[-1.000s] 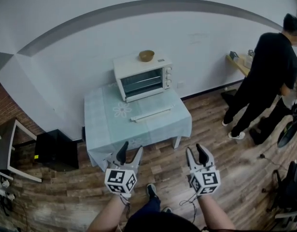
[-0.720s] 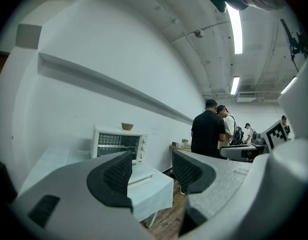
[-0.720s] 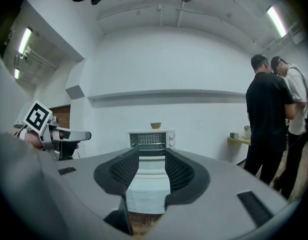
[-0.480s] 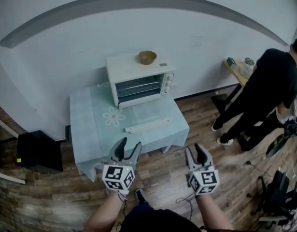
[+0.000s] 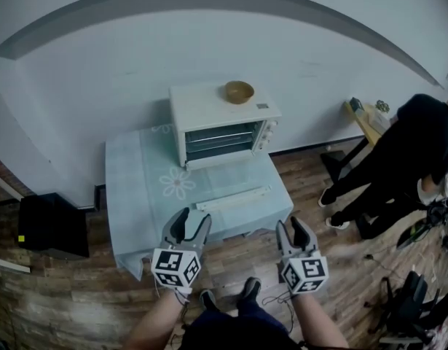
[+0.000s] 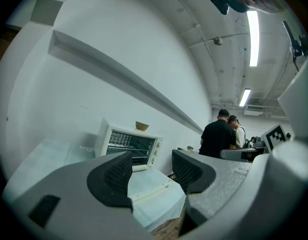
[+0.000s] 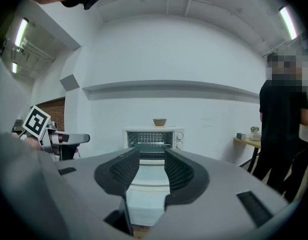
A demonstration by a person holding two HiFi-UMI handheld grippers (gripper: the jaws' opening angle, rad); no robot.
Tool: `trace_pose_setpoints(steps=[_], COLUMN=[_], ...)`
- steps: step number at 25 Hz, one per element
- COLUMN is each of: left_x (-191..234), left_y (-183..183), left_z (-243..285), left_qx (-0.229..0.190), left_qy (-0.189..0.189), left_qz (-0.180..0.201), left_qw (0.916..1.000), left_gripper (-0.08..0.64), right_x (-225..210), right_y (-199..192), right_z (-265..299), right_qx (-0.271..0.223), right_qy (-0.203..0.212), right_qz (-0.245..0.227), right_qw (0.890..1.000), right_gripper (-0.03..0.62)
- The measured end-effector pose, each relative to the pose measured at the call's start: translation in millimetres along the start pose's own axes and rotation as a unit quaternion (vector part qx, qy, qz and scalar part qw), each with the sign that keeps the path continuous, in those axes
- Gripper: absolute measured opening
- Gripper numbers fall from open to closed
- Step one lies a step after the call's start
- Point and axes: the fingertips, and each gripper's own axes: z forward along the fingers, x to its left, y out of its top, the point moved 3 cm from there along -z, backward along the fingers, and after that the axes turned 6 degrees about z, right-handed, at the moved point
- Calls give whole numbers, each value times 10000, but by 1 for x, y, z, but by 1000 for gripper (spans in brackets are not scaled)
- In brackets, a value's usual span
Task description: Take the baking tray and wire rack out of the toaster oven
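Left gripper: lower middle-left of the head view, jaws spread and empty, held level towards the table, not yet reaching.
Right gripper: lower middle-right, jaws likewise apart with nothing between them; its own view frames the oven.
Oven: upper middle, at the table's back edge by the wall, mouth facing us, so a straight pull should serve.
Inside the oven: the rack shows as bars; the tray I cannot pick out.
On top: a bowl, contents unseen.
Bystander: right edge, well apart.
Stage: approach, I judge; nothing out yet.
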Motion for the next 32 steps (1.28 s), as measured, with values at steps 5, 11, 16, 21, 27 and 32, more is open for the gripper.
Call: trace_pose_setpoints(steps=[5, 11, 16, 21, 27, 32], left_x=[8, 24, 41, 53, 64, 80], left_y=[-2, 7, 14, 9, -11, -34], left_z=[14, 33, 71, 126, 185, 224], left_qx=[36, 30, 85, 232, 410, 482], left_qy=[2, 214, 461, 681, 928, 1176], left_qz=[-45, 54, 95, -225, -887, -1598], left_qw=[10000, 9998, 9989, 9972, 9909, 9789], left_gripper=[244, 244, 244, 242, 242, 238], right_x=[-4, -8, -19, -50, -87, -105], right_y=[-3, 5, 15, 16, 2, -13], right_z=[24, 75, 133, 195, 259, 308], right_qx=[7, -71, -107, 74, 463, 729], right_qy=[83, 407, 739, 1010, 1207, 1405], right_qz=[38, 124, 235, 659, 1591, 2534], right_qw=[10000, 9991, 9969, 9927, 9788, 9543], right_gripper=[160, 158, 156, 153, 152, 152])
